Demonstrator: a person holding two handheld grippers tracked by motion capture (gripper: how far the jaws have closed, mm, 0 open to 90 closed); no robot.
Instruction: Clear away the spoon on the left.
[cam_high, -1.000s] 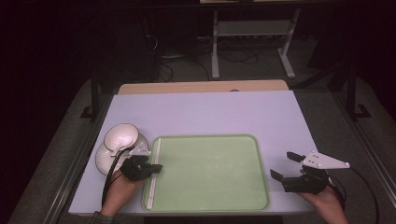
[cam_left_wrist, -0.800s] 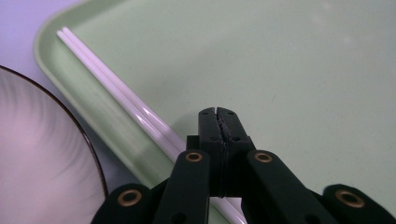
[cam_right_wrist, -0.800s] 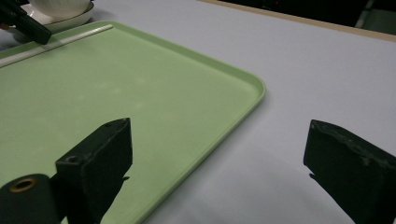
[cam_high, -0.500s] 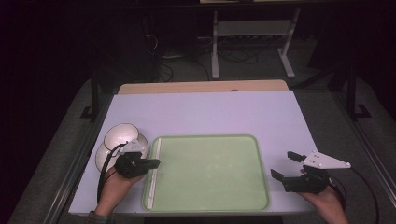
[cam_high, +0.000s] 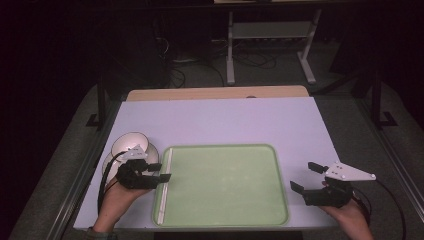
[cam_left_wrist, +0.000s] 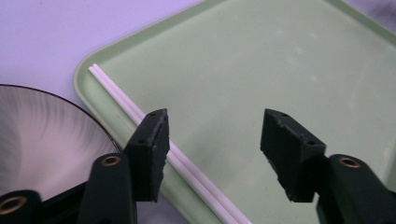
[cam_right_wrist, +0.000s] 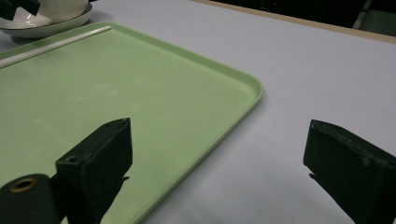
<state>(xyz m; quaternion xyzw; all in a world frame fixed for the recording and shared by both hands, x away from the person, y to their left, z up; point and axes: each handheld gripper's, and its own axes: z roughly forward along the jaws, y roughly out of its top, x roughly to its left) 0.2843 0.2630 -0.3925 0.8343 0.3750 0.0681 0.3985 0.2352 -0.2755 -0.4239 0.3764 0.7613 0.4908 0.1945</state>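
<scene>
A pair of thin white sticks (cam_high: 164, 186) lies side by side along the left inner edge of the green tray (cam_high: 225, 187). My left gripper (cam_high: 159, 171) hovers just above them. Its jaws have just been opening and stand apart, gripping nothing. In the left gripper view the sticks (cam_left_wrist: 121, 98) run under one jaw of this gripper (cam_left_wrist: 217, 128), across the tray (cam_left_wrist: 280, 56). My right gripper (cam_high: 306, 176) is open over the tray's right rim, and nothing sits between its jaws (cam_right_wrist: 224, 140).
A white bowl (cam_high: 129, 143) stands on a plate (cam_high: 107, 164) just left of the tray, close behind the left hand. The lilac table top (cam_high: 225, 120) stretches beyond the tray. A metal stand (cam_high: 270, 35) and cables lie on the floor past the far edge.
The left gripper's jaws were together at the tray's left edge and now stand apart; that hand has lifted slightly. The right gripper has stayed put.
</scene>
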